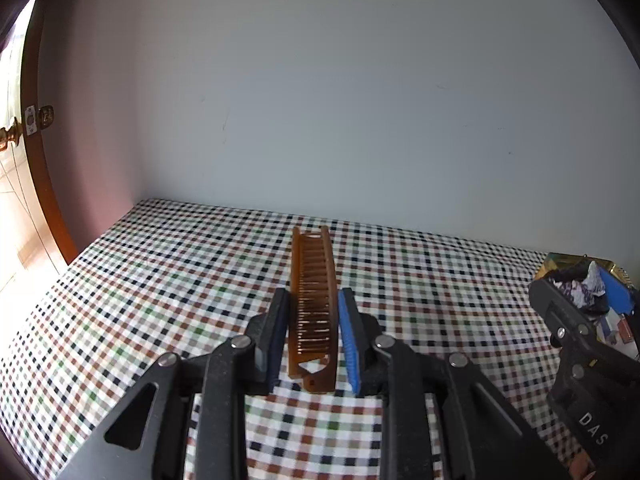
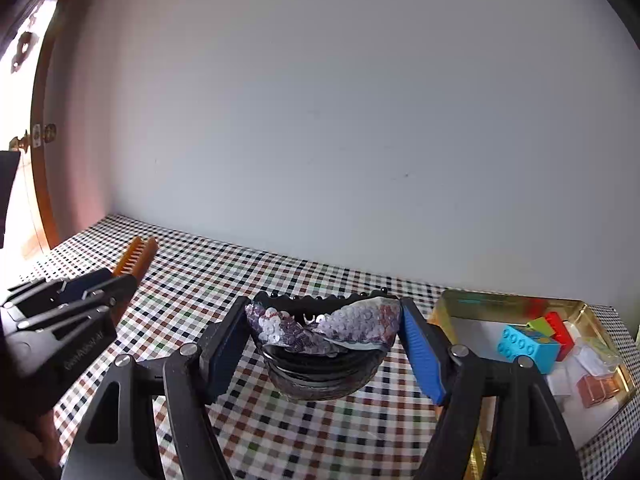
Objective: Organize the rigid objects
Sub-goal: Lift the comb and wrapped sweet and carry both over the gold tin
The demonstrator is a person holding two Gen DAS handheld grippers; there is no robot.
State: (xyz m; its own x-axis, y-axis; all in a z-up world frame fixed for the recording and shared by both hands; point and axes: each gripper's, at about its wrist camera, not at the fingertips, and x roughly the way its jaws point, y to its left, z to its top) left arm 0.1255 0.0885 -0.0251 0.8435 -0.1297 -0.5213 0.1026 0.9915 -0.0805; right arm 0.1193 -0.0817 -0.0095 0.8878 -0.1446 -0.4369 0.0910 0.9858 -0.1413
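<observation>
A brown translucent comb (image 1: pixel 312 308) stands on edge between the pads of my left gripper (image 1: pixel 314 294), which is shut on it and holds it above the checked tablecloth (image 1: pixel 160 280). In the right wrist view the comb (image 2: pixel 136 258) sticks out beyond the left gripper (image 2: pixel 108 276) at the left. My right gripper (image 2: pixel 323 302) is shut on a black hair clip covered in silver-purple sequins (image 2: pixel 324 332), with both pads pressing on its ends. The left wrist view catches that right gripper (image 1: pixel 580 284) and the clip (image 1: pixel 588 288) at the right edge.
A gold tin tray (image 2: pixel 516 300) sits at the right on the table, holding blue, red and green toy bricks (image 2: pixel 528 344) and clear small boxes. A plain wall runs close behind the table. A wooden door (image 1: pixel 44 184) stands at the left.
</observation>
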